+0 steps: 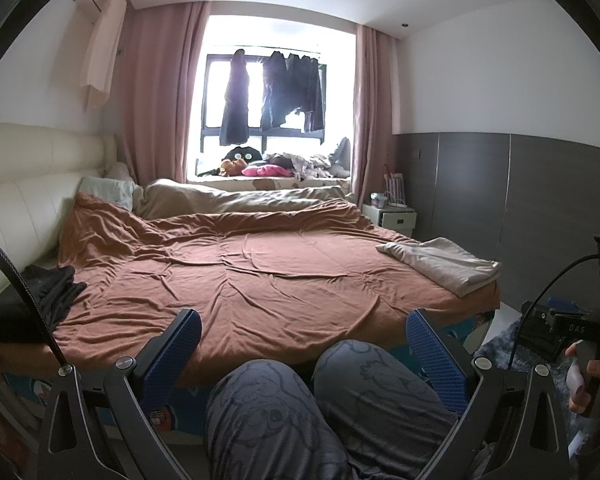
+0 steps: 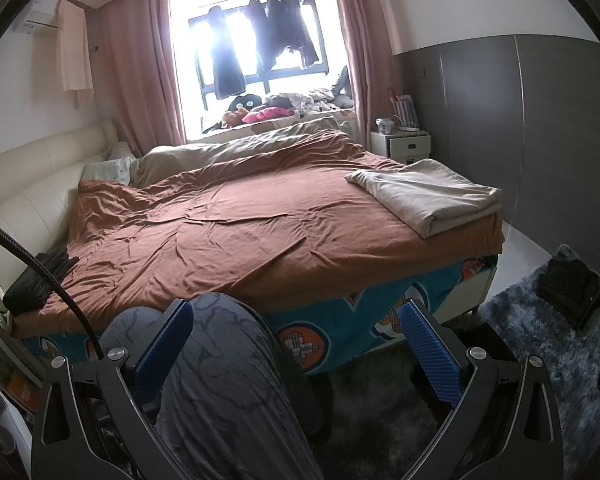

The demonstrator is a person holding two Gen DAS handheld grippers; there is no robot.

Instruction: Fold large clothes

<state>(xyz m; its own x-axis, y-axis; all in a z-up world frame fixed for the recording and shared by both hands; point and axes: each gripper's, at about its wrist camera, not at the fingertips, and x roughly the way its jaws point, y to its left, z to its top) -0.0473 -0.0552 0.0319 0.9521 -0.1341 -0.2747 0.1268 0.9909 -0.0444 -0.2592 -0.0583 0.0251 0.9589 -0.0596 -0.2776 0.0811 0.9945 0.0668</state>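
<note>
Beige folded cloth [image 2: 428,196] on rust bedspread [image 2: 240,236], left claw [image 1: 300,344] and right claw [image 2: 296,336] wide open, empty

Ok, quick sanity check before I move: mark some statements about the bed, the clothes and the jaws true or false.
1. Both sets of jaws are open and hold nothing. True: left gripper, right gripper.
2. A folded beige cloth lies at the bed's right corner. True.
3. The dark garment hangs off the bed's right edge. False: it lies crumpled at the left, near the headboard.
4. The bedspread is blue. False: it is rust brown.
</note>
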